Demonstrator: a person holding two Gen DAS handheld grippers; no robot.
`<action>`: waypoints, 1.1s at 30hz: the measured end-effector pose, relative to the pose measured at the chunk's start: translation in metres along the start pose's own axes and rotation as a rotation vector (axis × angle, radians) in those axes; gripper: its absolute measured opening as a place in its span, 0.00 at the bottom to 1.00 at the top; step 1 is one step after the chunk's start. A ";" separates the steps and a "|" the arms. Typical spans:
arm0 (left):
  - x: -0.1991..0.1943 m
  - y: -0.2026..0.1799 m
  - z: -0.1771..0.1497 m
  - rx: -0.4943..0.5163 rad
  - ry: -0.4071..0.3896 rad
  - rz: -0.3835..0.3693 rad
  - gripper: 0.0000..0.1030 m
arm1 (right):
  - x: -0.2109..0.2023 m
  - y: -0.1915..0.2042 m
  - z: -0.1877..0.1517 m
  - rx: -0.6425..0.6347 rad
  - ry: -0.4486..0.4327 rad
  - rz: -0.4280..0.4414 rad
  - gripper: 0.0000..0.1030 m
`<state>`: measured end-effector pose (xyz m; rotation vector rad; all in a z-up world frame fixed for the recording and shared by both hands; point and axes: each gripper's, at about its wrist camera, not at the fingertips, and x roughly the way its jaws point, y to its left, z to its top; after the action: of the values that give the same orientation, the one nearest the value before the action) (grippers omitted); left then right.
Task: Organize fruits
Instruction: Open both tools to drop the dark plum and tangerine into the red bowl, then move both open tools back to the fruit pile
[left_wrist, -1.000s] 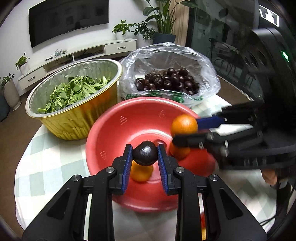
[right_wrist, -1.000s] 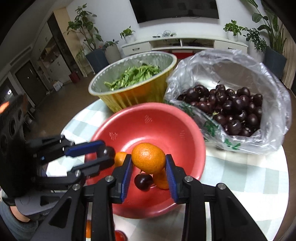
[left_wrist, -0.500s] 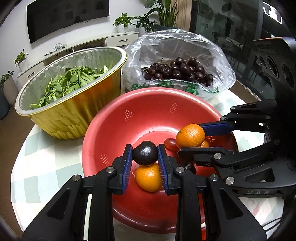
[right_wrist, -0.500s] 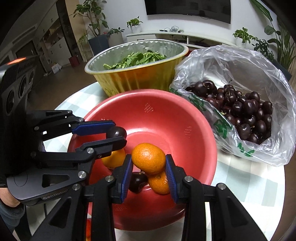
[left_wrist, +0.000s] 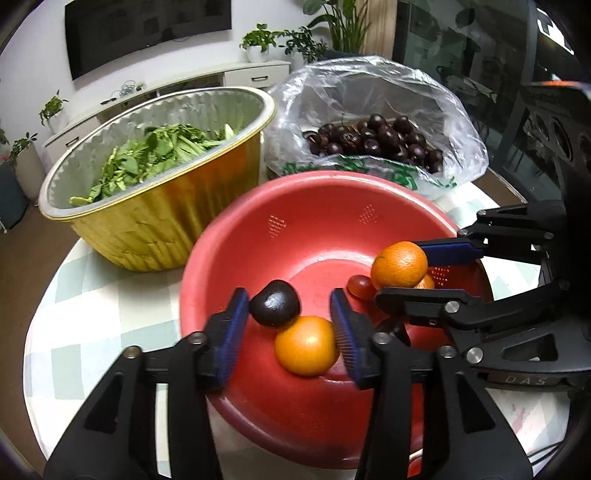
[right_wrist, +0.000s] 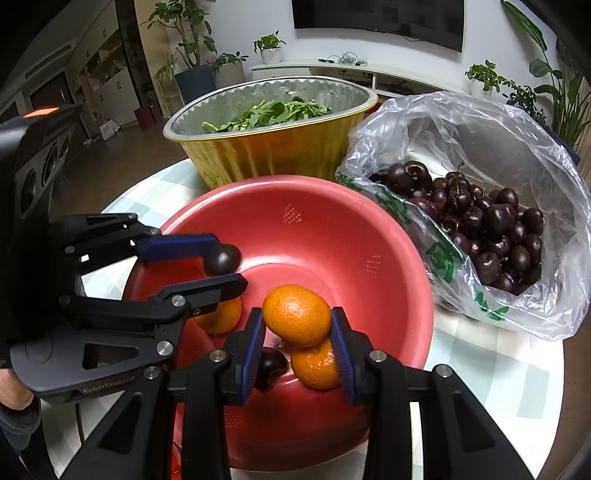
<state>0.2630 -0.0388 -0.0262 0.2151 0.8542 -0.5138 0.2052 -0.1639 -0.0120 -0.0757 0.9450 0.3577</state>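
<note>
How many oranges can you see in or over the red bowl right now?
3. One orange is clamped in the right gripper above the red bowl; a second lies directly beneath it; a third lies under the open left gripper. Others may be hidden.

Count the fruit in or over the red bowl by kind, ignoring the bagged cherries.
Tangerines: 3 (one in the right hand-held gripper, two lying in the red bowl)
Dark cherries: 2 (one between the open fingers of the left hand-held gripper, one in the bowl)
Total: 5
</note>
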 end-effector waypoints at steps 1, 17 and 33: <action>-0.001 0.001 0.000 -0.004 0.000 -0.001 0.45 | -0.001 -0.001 0.000 0.002 0.001 -0.001 0.38; -0.071 -0.021 -0.019 -0.015 -0.106 -0.031 0.90 | -0.058 -0.012 -0.025 0.087 -0.106 0.006 0.53; -0.123 -0.065 -0.123 0.210 0.030 -0.118 0.95 | -0.113 0.025 -0.144 0.153 -0.104 0.122 0.60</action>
<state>0.0811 -0.0055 -0.0105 0.3665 0.8453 -0.7134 0.0242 -0.2022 -0.0034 0.1393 0.8728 0.3968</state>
